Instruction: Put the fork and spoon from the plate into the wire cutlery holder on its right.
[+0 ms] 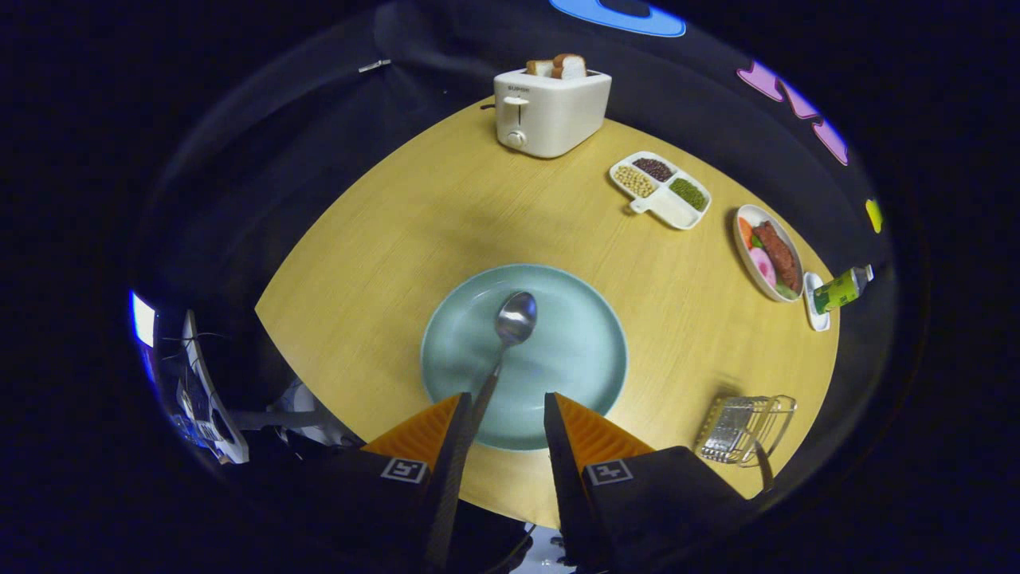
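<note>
A round wooden table (382,263) fills the scene, seen from above through the gripper view. On its near side sits a pale blue-green plate (582,359). A metal spoon (510,335) lies on the plate, bowl toward the plate's middle, handle running back toward the gripper and along the inner edge of the left finger. Whether the handle touches that finger cannot be told.

The gripper (504,414) hangs over the near rim of the plate. Its two orange-faced fingers (590,434) stand well apart, with bare plate showing in the wide gap between them; they have hold of nothing.

At the far edge of the table stands a white toaster (550,112) with bread slices (558,67) poking up from its slots. To the right of it, nearer, is a white divided dish (673,211) holding three kinds of beans or grains. Further right lies an oval plate of food (769,251), and just beside that a small white dish with a green bottle (841,289) lying tilted on it.

The wire holder (745,430) stands on the table to the right of the plate, near the table's edge and just beyond the right finger. Something thin and dark sticks out of it, too blurred to identify.
</note>
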The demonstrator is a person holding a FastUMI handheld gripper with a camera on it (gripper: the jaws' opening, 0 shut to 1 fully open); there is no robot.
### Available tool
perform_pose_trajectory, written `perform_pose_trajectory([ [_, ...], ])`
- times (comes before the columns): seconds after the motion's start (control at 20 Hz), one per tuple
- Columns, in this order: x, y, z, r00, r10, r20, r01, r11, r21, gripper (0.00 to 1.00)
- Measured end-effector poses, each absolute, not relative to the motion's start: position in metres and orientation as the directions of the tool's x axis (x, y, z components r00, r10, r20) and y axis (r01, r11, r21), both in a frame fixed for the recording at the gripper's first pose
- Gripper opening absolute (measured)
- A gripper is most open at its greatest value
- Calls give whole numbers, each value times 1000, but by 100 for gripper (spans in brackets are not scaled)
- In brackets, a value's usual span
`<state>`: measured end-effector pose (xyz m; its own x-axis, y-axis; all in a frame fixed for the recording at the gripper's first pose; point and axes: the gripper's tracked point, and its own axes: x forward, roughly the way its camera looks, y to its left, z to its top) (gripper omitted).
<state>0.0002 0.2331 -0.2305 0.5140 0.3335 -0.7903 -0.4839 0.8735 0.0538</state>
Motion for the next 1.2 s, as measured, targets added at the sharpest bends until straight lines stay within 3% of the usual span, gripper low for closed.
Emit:
perform_pose_trajectory([
  [0.45,20,254,-295,469,229,-853,-440,898,-1,57],
  [0.6,25,253,-307,458,204,-865,-402,916,3,25],
  [0.75,28,253,-309,447,221,-867,-424,906,13,11],
  [1.05,19,248,-281,462,329,-824,-397,907,139,10],
  [1.2,21,225,-269,487,307,-818,-387,915,114,9],
])
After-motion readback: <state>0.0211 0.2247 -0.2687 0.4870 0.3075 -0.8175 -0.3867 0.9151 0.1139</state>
